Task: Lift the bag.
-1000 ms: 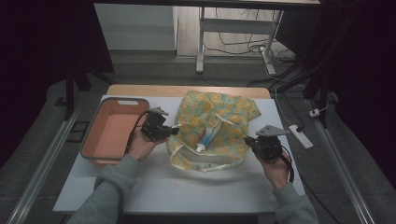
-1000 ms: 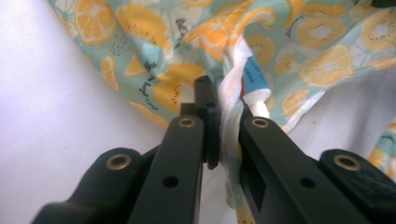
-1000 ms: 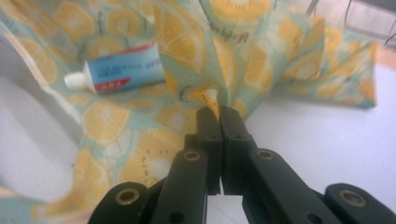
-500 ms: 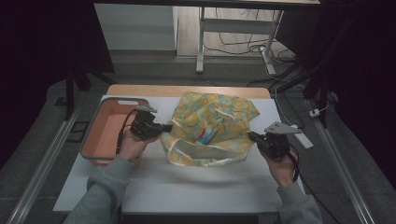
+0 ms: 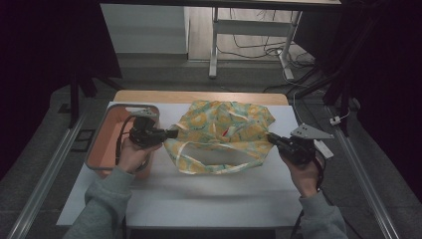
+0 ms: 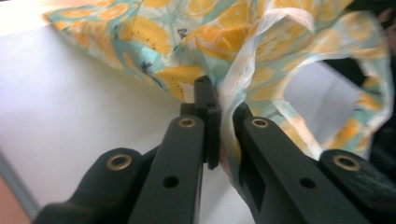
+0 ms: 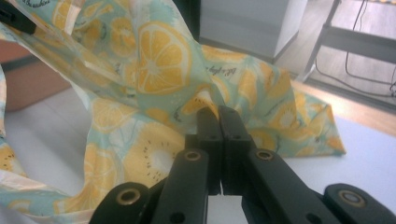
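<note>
A cloth bag (image 5: 221,134) printed with yellow lemon slices on pale green lies at the middle of the white table (image 5: 209,194). It is pulled wide between the two grippers. My left gripper (image 5: 171,133) is shut on the bag's left rim, pinching the fabric beside a white strap (image 6: 243,70). My right gripper (image 5: 271,138) is shut on the bag's right rim (image 7: 205,100). The white handle loop (image 5: 214,167) hangs along the near side of the bag's mouth. A small red spot (image 5: 226,132) peeks out of the folds; I cannot tell what it is.
A salmon-coloured tray (image 5: 102,144) with a grey rim sits at the table's left edge, just behind the left hand. A small white object (image 5: 324,148) lies near the right edge. Metal stand legs (image 5: 214,50) stand on the floor beyond the table.
Both hands have risen and moved apart, stretching the bag wider. The white and red tube seen in the bag's mouth a second ago is now covered by the fabric.
</note>
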Motion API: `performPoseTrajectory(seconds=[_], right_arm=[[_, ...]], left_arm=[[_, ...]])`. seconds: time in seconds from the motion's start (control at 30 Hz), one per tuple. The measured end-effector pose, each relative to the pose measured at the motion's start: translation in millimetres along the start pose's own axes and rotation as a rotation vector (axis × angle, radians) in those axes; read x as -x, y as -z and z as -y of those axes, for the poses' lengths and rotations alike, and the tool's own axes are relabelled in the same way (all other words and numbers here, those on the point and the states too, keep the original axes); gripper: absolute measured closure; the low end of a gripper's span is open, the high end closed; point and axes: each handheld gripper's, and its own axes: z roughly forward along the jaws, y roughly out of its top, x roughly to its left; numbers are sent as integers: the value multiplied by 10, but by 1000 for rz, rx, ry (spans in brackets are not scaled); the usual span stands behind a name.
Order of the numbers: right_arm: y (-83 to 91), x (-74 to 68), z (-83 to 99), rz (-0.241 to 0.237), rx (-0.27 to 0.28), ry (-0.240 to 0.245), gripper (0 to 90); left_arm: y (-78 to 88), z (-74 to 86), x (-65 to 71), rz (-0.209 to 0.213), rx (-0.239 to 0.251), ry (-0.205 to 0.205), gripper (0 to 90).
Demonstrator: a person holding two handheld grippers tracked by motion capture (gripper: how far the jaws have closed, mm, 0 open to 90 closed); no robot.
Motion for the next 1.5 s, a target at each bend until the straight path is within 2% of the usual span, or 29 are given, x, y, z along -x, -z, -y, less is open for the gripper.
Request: performPoseTrajectory(seconds=[0.2, 0.4, 0.57, 0.73, 1.03, 1.13, 1.2, 1.3, 1.5], right_arm=[[78, -5, -212, -7, 58, 15, 884], [81, 9, -380, -20, 89, 19, 884], [129, 6, -565, -13, 142, 24, 884], [153, 39, -707, -12, 170, 24, 885], [334, 71, -1055, 15, 262, 38, 887], [374, 89, -1130, 14, 285, 29, 887], [361, 100, -1140, 21, 284, 29, 887], [293, 155, -1114, 27, 266, 10, 887], [10, 313, -983, 54, 179, -27, 887]], left_arm=[[144, -32, 68, -27, 32, -28, 886], [268, -108, 72, -24, 71, -28, 886], [383, -220, 100, -21, 111, -44, 886], [464, -318, 144, -18, 138, -58, 887], [672, -600, 304, -13, 212, -106, 886], [722, -661, 349, -16, 232, -122, 886], [715, -675, 358, -15, 232, -124, 886], [624, -668, 329, -17, 204, -119, 886], [357, -636, 118, -39, 153, -71, 886]])
